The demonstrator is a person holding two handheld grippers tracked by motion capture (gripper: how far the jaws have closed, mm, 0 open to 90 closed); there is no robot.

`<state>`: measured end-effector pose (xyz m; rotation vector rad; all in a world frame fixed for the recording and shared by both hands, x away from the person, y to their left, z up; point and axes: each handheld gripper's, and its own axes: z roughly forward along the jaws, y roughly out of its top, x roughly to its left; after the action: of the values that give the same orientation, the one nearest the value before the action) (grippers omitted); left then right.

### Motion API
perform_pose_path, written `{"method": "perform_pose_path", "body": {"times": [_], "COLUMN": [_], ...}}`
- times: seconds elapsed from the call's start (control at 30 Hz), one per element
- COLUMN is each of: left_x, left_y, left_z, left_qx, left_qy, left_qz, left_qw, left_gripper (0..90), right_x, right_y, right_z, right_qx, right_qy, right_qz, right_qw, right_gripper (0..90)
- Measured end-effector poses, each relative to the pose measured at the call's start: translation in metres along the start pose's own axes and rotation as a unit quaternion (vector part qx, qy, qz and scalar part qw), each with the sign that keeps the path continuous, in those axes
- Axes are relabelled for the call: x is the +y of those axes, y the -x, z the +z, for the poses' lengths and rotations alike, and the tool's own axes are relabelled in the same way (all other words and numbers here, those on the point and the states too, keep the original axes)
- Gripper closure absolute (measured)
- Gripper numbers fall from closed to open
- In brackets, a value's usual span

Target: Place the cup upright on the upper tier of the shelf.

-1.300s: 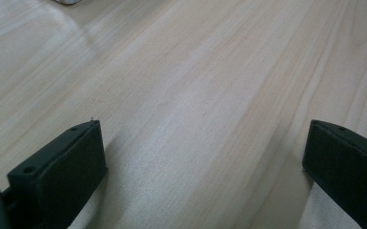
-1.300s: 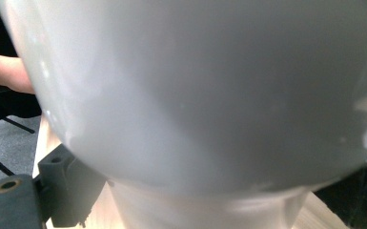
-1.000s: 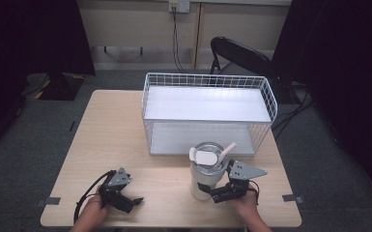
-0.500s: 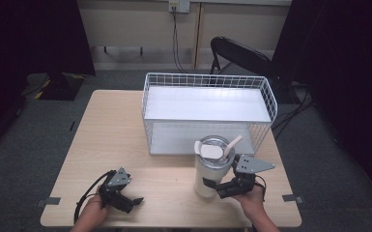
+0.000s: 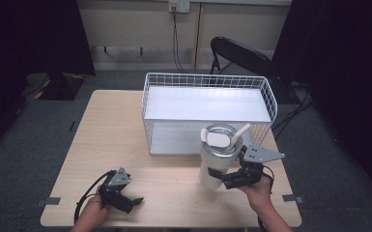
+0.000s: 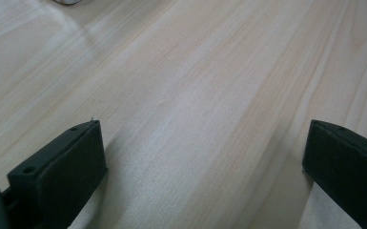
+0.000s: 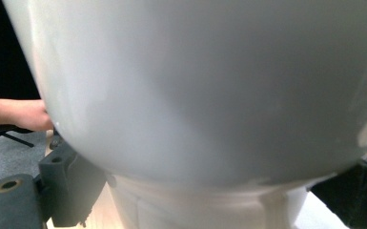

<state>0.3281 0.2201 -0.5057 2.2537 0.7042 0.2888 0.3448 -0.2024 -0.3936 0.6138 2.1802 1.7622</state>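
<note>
A tall white tumbler (image 5: pixel 217 154) with a clear lid and a white straw stands upright in front of the wire basket (image 5: pixel 207 79). My right gripper (image 5: pixel 220 178) is shut on its lower body, one jaw on each side. Close up in the right gripper view, the tumbler (image 7: pixel 195 86) swells above its narrower base, which sits inside the right gripper (image 7: pixel 214 191). It looks raised a little off the table. My left gripper (image 5: pixel 135 202) rests near the front left of the table, open. In its own view the left gripper (image 6: pixel 205 162) has bare wood between the jaws.
The white wire basket has a flat white floor and takes up the far middle of the light wooden table (image 5: pixel 116 125). A black folding chair (image 5: pixel 236 53) stands behind the table. A person's hand (image 7: pixel 24 114) is at the left of the right gripper view.
The right gripper has carried the tumbler up and a little to the right, toward the basket's front. The left gripper has stayed where it was.
</note>
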Motion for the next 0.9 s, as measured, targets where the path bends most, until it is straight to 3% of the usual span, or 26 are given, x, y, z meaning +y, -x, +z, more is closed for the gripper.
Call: {"method": "perform_pose_path", "body": {"times": [0.27,0.9], "left_x": [0.000,0.000], "left_y": [0.000,0.000], "left_z": [0.000,0.000], "left_qx": [0.000,0.000], "left_qy": [-0.001,0.001], "left_qz": [0.001,-0.001], "left_qw": [1.0000,1.0000], "left_gripper": [0.0,0.0], "right_x": [0.019,0.060], "right_y": [0.004,0.015], "right_z": [-0.003,-0.012], "right_qx": [0.002,0.007], "right_qy": [-0.005,-0.002], "right_qz": [-0.001,0.020], "right_qw": [1.0000,0.9998], "right_gripper": [9.2,9.2]}}
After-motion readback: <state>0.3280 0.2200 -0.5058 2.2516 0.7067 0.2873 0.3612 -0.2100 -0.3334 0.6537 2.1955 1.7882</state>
